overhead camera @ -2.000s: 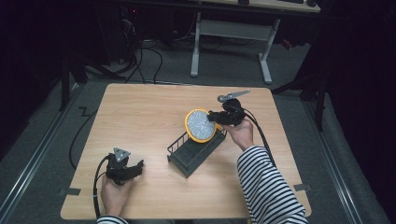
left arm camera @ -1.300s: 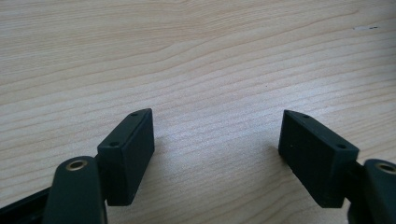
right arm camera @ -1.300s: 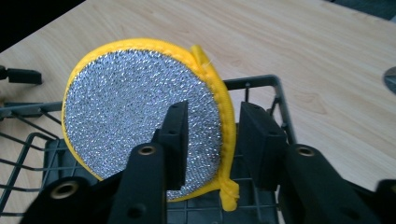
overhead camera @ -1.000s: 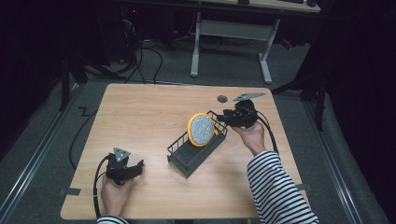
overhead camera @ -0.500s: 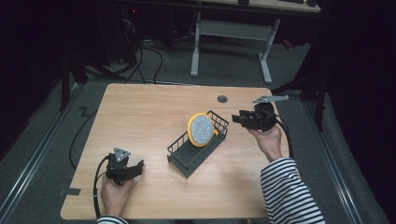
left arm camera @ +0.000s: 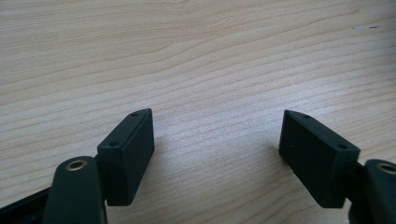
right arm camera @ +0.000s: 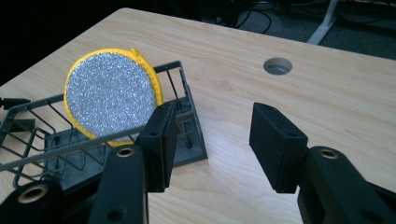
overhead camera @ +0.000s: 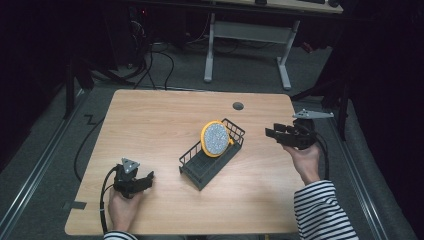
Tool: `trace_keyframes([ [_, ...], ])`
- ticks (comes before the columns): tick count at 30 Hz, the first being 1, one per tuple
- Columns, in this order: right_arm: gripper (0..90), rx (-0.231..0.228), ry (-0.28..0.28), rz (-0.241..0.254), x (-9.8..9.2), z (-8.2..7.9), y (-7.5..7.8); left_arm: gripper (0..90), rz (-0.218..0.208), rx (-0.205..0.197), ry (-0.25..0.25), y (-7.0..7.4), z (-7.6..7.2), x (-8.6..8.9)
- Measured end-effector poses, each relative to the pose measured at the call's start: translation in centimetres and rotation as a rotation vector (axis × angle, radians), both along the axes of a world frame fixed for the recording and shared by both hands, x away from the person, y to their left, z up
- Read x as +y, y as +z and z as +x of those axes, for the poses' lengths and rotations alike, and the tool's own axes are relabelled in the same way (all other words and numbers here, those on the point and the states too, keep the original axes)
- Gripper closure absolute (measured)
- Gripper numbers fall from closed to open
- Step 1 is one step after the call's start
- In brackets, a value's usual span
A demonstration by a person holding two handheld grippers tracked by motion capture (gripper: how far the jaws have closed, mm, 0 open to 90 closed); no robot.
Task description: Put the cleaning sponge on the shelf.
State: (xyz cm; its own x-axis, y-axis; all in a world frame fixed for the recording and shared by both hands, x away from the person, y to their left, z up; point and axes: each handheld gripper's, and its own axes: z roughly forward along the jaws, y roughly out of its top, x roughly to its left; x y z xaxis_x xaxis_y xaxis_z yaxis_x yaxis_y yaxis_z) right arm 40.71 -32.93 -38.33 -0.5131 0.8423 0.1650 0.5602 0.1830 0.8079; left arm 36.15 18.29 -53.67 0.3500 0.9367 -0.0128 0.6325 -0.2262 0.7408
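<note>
A black wire rack [overhead camera: 207,162] sits in the middle of the wooden table. A round disc [overhead camera: 216,139] with a yellow rim and a glittery silver face stands on edge in the rack's far end, leaning against the wires. My right gripper [overhead camera: 270,134] hovers to the right of the rack, pointing at it, open with nothing between its jaws. In the right gripper view the disc [right arm camera: 109,95] and the rack [right arm camera: 194,151] lie beyond the open right gripper [right arm camera: 212,116]. My left gripper [overhead camera: 148,179] rests on the table at the front left, open over bare wood [left arm camera: 215,126].
A round cable hole [overhead camera: 238,106] lies in the table near its far edge, also in the right gripper view [right arm camera: 278,66]. A black cable [overhead camera: 82,145] hangs off the left edge. A metal desk frame [overhead camera: 247,37] stands on the floor beyond the table.
My right gripper has drawn back to the right, away from the rack, leaving the disc standing in it. The left gripper has stayed where it was.
</note>
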Motion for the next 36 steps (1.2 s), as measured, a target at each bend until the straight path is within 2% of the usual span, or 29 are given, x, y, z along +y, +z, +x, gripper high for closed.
trace_keyframes([
  [6,52.0,-0.005,0.001,0.001,-1.2,-1.6,0.0,27.1,0.0,0.0,0.0,0.0,0.0,0.0],
  [10,52.1,-0.004,-0.018,-0.004,-1.9,-2.5,0.0,27.1,0.0,0.0,0.0,0.0,0.0,0.0],
  [13,52.2,-0.021,-0.024,0.015,-2.5,-3.1,0.0,27.1,0.0,0.0,0.0,0.0,0.0,0.0],
  [19,52.2,-0.019,-0.039,0.025,-3.3,-4.1,-0.7,27.1,0.0,0.0,0.0,0.0,0.0,0.0],
  [27,51.9,-0.01,-0.04,0.019,-3.6,-5.6,-2.1,27.1,0.0,0.0,0.0,0.0,0.0,0.0],
  [36,51.7,0.01,-0.056,0.054,-3.6,-6.6,-4.7,27.2,-0.001,0.0,-0.001,0.0,0.0,0.0],
])
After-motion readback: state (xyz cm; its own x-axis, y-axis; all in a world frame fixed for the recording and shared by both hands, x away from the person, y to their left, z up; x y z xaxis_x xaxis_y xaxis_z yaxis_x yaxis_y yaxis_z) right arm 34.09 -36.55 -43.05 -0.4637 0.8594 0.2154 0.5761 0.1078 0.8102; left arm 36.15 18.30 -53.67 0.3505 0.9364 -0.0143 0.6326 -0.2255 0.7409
